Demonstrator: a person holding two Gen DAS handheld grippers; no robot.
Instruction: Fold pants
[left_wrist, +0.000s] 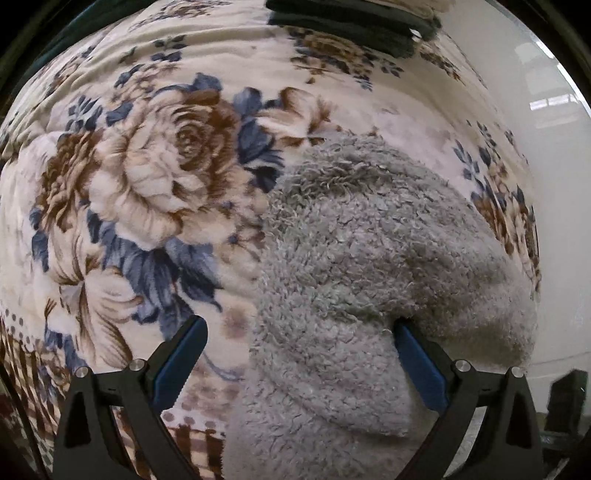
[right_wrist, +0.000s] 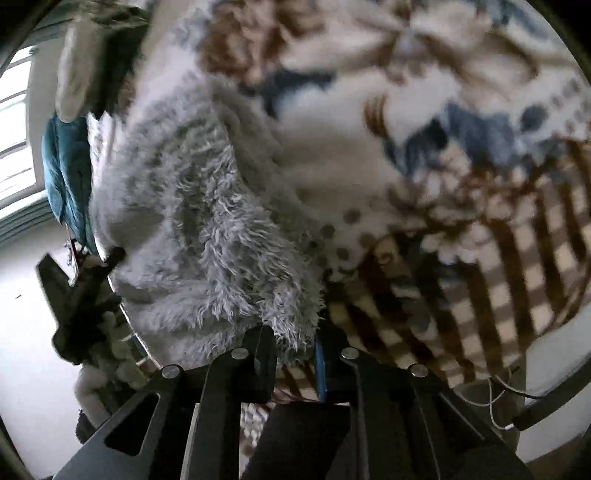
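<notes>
Right hand-held gripper (right_wrist: 295, 343) pinches fluffy grey fleece pants (right_wrist: 207, 229) edge; left hand-held gripper (left_wrist: 299, 332) gapes wide over them on floral plush bed blanket (left_wrist: 147, 177). Mid-fold; next, left must clamp.

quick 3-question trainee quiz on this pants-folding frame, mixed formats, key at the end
1. True or false: the left gripper has its jaws spread wide over the grey fleece pants.
2. What does the right gripper have between its nearly closed fingers? A) an edge of the grey fleece pants B) a corner of the floral blanket C) nothing
3. Fill in: the pants lie on a ____ blanket printed in brown, cream and blue.

Key: 1 true; 2 A; 3 floral
</notes>
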